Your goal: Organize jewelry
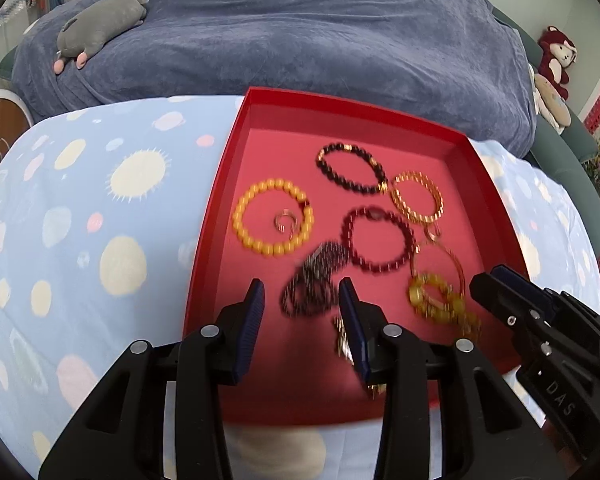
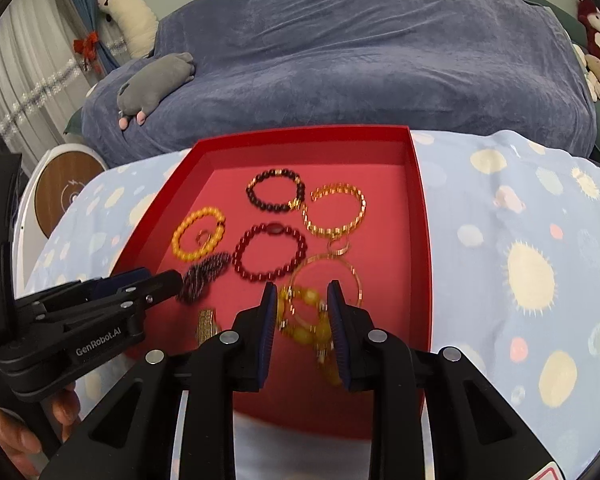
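Note:
A red tray (image 1: 228,152) (image 2: 420,216) on the patterned bedspread holds several bracelets: a yellow bead one (image 1: 273,217) (image 2: 198,239), a black bead one (image 1: 350,168) (image 2: 275,190), a gold chain one (image 1: 417,197) (image 2: 336,210), a dark red one (image 1: 378,240) (image 2: 270,253), a thin gold hoop (image 2: 326,280), a dark woven one (image 1: 314,284) (image 2: 202,276) and an amber bead one (image 1: 440,300) (image 2: 304,320). My left gripper (image 1: 302,296) (image 2: 168,280) is open over the dark woven bracelet. My right gripper (image 2: 302,300) (image 1: 488,280) is open around the amber bracelet.
A small gold piece (image 2: 206,324) lies near the tray's front left. A blue-grey blanket (image 1: 300,32) with a grey plush toy (image 1: 100,28) lies behind the tray. Red plush toys (image 1: 556,56) sit far right. A round wooden device (image 2: 64,196) stands at left.

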Tool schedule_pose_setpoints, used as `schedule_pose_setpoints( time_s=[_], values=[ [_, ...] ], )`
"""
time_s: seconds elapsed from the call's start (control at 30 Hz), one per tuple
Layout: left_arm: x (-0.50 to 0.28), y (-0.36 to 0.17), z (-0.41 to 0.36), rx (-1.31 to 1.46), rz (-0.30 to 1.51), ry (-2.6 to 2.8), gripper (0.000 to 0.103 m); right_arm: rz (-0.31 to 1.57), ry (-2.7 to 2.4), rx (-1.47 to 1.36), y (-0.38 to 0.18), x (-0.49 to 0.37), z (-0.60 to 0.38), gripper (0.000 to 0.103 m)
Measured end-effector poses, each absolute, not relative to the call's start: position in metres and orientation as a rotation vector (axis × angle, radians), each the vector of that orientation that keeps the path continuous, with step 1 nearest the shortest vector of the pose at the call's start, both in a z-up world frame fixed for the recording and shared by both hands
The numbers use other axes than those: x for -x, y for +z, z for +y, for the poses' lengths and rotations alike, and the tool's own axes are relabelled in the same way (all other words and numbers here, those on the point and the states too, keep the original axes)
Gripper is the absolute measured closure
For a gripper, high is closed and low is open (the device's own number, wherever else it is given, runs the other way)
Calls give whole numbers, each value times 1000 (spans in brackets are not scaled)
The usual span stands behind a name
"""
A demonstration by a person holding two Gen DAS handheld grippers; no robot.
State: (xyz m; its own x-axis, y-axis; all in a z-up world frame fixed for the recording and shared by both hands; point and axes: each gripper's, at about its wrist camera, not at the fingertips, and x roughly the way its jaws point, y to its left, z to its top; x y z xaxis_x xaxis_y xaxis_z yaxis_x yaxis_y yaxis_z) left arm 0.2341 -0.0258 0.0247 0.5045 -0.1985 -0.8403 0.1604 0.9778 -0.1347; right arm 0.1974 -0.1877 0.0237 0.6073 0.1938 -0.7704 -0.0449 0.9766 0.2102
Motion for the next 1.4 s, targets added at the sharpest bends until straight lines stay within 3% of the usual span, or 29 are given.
schedule_pose_setpoints(
  time_s=[0.7,1.27,1.4],
  values=[
    [-139,28,-18,26,1056,-225,66,969,109,-181,17,-102,-188,77],
    [-107,63,-19,4,1001,-175,60,927,19,-168,60,-74,-176,77],
    [-101,65,-18,1,1002,-172,60,924,9,-183,63,-68,-176,71]
  ],
)
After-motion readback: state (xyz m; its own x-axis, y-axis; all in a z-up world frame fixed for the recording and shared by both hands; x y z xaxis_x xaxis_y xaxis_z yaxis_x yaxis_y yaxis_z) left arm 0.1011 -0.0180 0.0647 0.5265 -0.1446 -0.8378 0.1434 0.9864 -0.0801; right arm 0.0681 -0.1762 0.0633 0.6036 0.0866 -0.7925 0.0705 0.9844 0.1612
